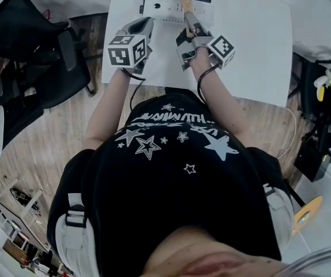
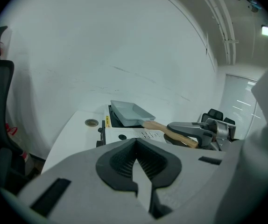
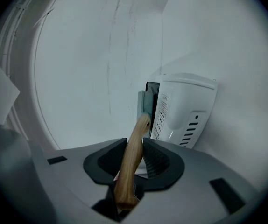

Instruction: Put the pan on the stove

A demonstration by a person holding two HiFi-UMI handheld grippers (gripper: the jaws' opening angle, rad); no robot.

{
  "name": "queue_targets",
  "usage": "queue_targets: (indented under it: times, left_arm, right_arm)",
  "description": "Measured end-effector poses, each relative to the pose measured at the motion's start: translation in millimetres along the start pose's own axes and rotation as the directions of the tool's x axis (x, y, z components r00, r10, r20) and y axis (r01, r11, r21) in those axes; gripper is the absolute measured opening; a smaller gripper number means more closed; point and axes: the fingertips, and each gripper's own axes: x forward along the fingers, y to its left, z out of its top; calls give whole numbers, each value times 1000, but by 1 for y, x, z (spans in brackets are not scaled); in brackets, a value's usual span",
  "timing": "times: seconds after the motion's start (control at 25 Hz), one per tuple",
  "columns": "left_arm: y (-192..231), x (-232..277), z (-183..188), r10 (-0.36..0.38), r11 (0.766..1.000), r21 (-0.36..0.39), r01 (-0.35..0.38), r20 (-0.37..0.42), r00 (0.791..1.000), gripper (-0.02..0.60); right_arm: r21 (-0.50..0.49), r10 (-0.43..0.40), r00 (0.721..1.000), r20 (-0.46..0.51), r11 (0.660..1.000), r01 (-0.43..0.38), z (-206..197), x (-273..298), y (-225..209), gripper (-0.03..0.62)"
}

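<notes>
R gripper [image 3: 134, 154] clamped on wooden handle [image 3: 130, 164] of pan [image 2: 131, 112], pan sitting over stove [image 2: 145, 135] at far edge of table [image 1: 252, 45]; L gripper [image 2: 136, 162] jaws together, empty.

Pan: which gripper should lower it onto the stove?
Right. The right gripper clamps the pan by its wooden handle, with the pan tilted over the stove. The left gripper is shut on nothing, back from the stove.
</notes>
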Motion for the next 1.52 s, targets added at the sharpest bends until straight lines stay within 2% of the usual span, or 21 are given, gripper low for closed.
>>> queue_targets:
  times: [0.48,0.68,1.0,1.2,1.52]
  left_arm:
    - [-14,-6,-4,0,1000,1,0,-7,1000,8]
    - [-13,-11,-5,0,1000,-5,0,-4,1000,8]
    - [-14,-20,-4,-3,1000,-6,3,7,1000,8]
    - [-18,-28,-8,-12,1000,-5,12,12,1000,8]
    - [-29,-56,-17,-31,999,-8,32,26,999,8]
  right_arm:
    - [12,24,996,-86,1000,-23,-17,5,7,123]
    - [13,39,993,-109,999,-38,-21,8,11,170]
    - [-8,-7,990,-139,1000,6,-33,4,8,228]
    - [14,-34,992,-118,999,36,-38,-9,2,233]
    - [-36,-48,993,-105,998,45,-48,-36,10,233]
